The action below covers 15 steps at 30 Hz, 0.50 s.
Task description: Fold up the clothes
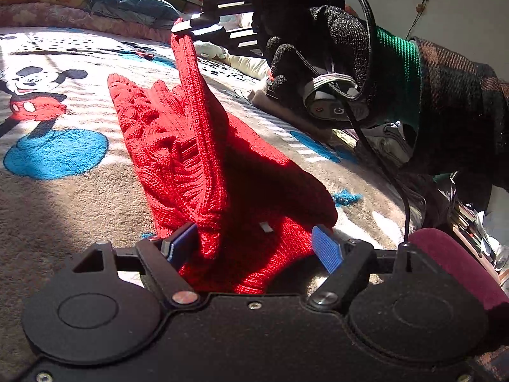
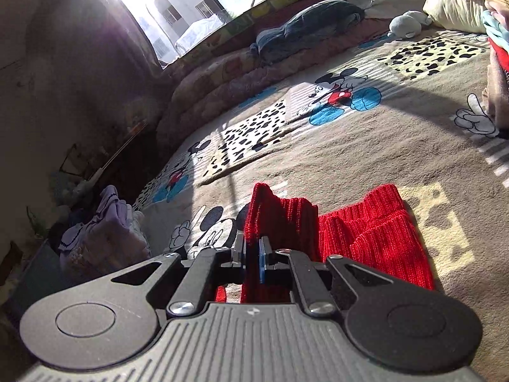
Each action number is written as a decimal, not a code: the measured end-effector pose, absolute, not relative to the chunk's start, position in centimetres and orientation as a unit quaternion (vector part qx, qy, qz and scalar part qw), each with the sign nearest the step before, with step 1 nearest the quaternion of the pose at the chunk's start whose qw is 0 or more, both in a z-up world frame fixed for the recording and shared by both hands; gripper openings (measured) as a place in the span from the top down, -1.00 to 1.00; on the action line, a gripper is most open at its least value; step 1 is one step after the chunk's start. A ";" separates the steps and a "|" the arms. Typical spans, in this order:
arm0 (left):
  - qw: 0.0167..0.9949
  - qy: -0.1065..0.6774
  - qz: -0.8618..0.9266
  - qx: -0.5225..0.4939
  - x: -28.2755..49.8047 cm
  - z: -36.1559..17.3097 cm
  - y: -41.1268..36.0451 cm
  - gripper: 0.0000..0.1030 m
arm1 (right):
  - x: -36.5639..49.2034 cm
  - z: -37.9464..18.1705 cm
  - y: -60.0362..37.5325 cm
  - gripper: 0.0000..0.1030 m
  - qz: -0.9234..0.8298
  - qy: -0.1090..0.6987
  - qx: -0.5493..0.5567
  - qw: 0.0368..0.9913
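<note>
In the left wrist view a red knitted sweater (image 1: 178, 146) fills the middle of the frame, lying on a plush cartoon-mouse blanket (image 1: 47, 210) that covers the bed. One ribbed part of the sweater is pulled up into a steep ridge that runs from the lower centre to the upper centre of the frame. At the top of that ridge the right tool (image 1: 186, 30) has its 2 fingers pressed together on the knit, pinching it. A black-gloved hand (image 1: 321, 54) in the upper right of the frame holds that tool, with a green cuff and a dark plaid sleeve (image 1: 461, 95) behind it.

At the bottom of this view the left tool (image 1: 254, 243) has its 2 blue pads (image 1: 327, 248) spread apart, with the near edge of the sweater lying between them; neither pad clamps the cloth.

In the right wrist view the right tool (image 2: 253, 256) sits at the lower centre, its blue pads closed on a raised fold of the sweater (image 2: 375, 232). The rest of the red knit spreads flat on the blanket (image 2: 366, 146) to the right of the fold.

A dark blue bundle of cloth (image 2: 305, 28) lies at the upper centre near a window (image 2: 191, 3). A pale stuffed toy (image 2: 407, 24) lies in the upper right, and a heap of lilac clothing (image 2: 105, 222) sits at the left edge of the bed.
</note>
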<state>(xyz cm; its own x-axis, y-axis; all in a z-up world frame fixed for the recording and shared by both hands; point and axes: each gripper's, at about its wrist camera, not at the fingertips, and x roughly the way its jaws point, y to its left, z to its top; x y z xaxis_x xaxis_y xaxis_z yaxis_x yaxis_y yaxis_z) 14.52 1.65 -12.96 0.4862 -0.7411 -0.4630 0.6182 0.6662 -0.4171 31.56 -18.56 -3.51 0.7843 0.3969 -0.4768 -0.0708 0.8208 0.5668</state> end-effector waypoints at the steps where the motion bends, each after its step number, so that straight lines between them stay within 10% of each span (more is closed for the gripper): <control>1: 0.855 0.316 -0.398 -0.101 14.5 -13.0 1.7 -0.52 | 31.9 -3.6 -18.2 0.82 0.128 0.307 0.264 0.905; 15: 0.846 0.324 -0.403 -0.128 14.8 -13.0 2.4 -0.52 | 35.7 -6.7 -15.0 0.82 0.110 0.362 0.172 0.909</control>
<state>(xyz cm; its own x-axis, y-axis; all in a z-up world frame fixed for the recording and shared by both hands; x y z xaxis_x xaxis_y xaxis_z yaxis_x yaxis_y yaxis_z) 14.81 2.40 -13.02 0.4657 -0.7646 -0.4456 0.5986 0.6430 -0.4777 35.68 -14.97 -6.70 0.7138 0.3246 -0.6206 -0.0748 0.9164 0.3933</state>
